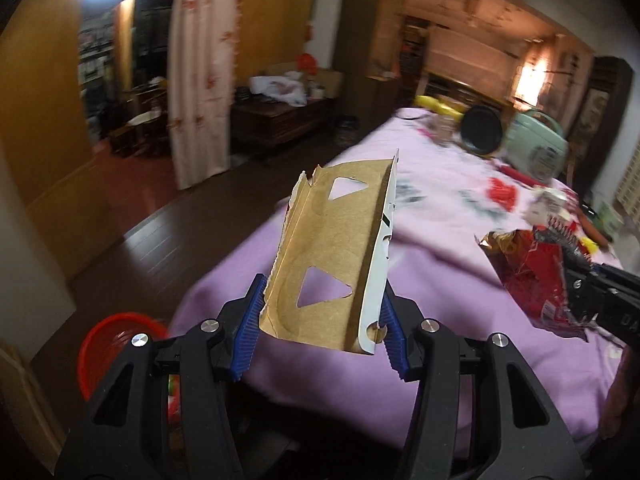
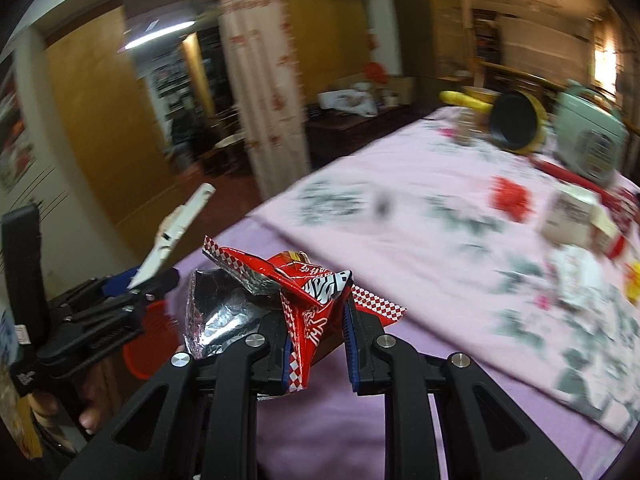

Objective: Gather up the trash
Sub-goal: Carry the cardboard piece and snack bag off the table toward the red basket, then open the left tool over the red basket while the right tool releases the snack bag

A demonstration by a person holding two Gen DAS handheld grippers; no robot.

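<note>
Basket (image 1: 116,344) on floor, left of bed (image 1: 320,360).

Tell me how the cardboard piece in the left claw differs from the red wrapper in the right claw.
The cardboard piece is stiff, brown inside and white outside, with triangular cutouts; the red wrapper is crumpled and glossy, with a silver foil lining. The cardboard stands up straight from the left claw, while the wrapper flops over the right claw. Both are gripped and lifted above the purple-covered table.
</note>
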